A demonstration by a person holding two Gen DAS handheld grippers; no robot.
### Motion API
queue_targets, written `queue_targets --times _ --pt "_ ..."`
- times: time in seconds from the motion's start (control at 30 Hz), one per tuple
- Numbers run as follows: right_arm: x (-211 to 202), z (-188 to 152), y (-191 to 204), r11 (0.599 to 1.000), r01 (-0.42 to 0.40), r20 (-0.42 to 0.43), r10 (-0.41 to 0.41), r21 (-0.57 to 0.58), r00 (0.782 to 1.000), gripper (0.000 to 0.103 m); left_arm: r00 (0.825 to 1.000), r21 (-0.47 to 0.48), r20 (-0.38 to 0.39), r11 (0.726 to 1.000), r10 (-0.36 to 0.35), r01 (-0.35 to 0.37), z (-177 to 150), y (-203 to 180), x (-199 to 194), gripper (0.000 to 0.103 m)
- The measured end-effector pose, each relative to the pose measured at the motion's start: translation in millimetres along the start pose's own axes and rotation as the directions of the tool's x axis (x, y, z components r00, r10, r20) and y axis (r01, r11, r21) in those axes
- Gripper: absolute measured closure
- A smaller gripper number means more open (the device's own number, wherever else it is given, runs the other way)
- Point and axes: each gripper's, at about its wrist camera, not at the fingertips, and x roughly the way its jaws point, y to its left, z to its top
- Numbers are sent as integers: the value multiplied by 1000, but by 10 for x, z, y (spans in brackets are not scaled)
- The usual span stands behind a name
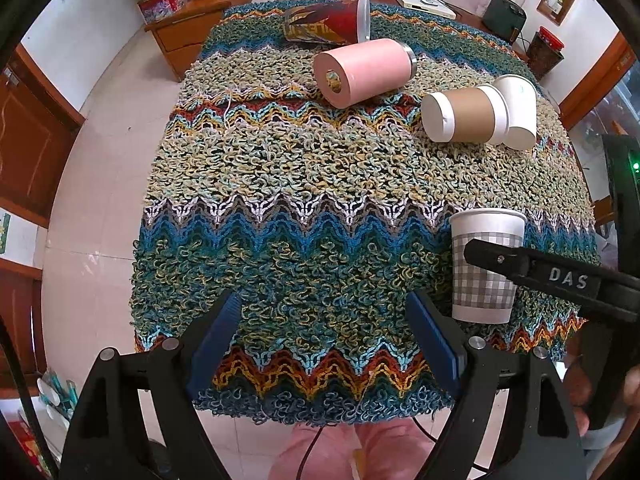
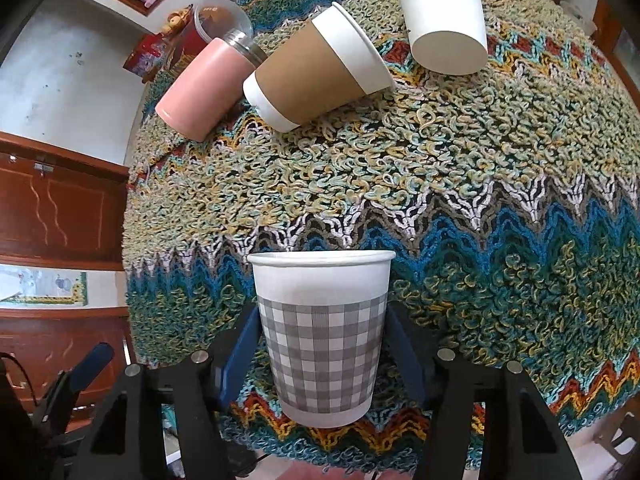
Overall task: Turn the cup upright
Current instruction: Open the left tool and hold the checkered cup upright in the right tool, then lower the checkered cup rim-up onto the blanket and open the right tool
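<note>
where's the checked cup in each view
Left wrist: checked cup stands lower right, partly behind the right gripper.
Right wrist: bottom centre, upright between the pads.
Shared landmark: brown-sleeved cup on its side.

Left gripper (image 1: 324,344) jaws wide apart over the knitted cloth (image 1: 320,184), gripping nothing; checkered cup (image 1: 486,264) upright at right with the right gripper (image 1: 480,254) finger across it, probably clamped; pink cup (image 1: 366,70), brown-sleeved cup (image 1: 466,114), white cup (image 1: 518,110), red cup (image 1: 328,22) lie on their sides.
</note>
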Motion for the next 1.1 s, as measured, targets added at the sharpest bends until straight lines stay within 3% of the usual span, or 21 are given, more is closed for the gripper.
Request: queue_targets --times 0.17,0.3,0.37,0.57,0.67,0.8,1.1 --pt "-159 29 -47 1000 0 43 1 -6 999 40 1000 8 16 1000 -9 8 26 -25 -11 17" --pt "-347 21 -99 1000 -4 182 9 -29 983 40 1000 15 16 1000 -14 14 30 -60 17 17" --pt "-421 0 -88 998 14 265 1 -56 964 40 1000 17 16 1000 -18 18 22 -80 34 17" --pt "-470 -155 73 971 165 510 -54 -174 859 40 999 23 31 999 -26 25 -24 -160 91 17" --pt "-418 -195 112 960 191 578 -39 -204 815 40 999 13 45 1000 -22 22 -47 -162 114 17" --pt "-350 -152 109 954 212 622 -36 -212 782 40 998 -12 52 1000 -18 19 -71 -134 155 17" --pt "-271 -389 81 946 228 636 -32 -230 771 40 997 -52 73 998 -24 28 -106 -116 210 17"
